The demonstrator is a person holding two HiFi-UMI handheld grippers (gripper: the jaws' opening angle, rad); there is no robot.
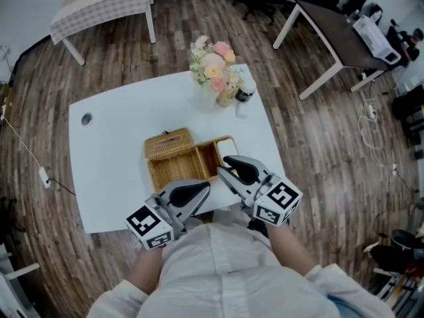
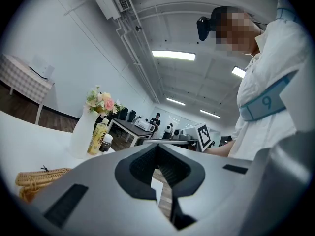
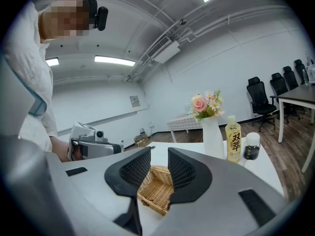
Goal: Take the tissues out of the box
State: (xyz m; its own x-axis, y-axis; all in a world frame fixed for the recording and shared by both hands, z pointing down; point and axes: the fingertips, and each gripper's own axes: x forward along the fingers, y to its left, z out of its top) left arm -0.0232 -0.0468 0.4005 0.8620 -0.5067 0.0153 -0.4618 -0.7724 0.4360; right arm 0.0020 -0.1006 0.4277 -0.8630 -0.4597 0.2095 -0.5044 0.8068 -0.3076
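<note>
One wicker box (image 1: 173, 167), long axis left-right, on white table (image 1: 112, 151)

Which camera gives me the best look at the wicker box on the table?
The head view: it looks down on the whole wicker box, lid open. The right gripper view catches only one corner of the box, and the left gripper view just a sliver at the lower left.
</note>
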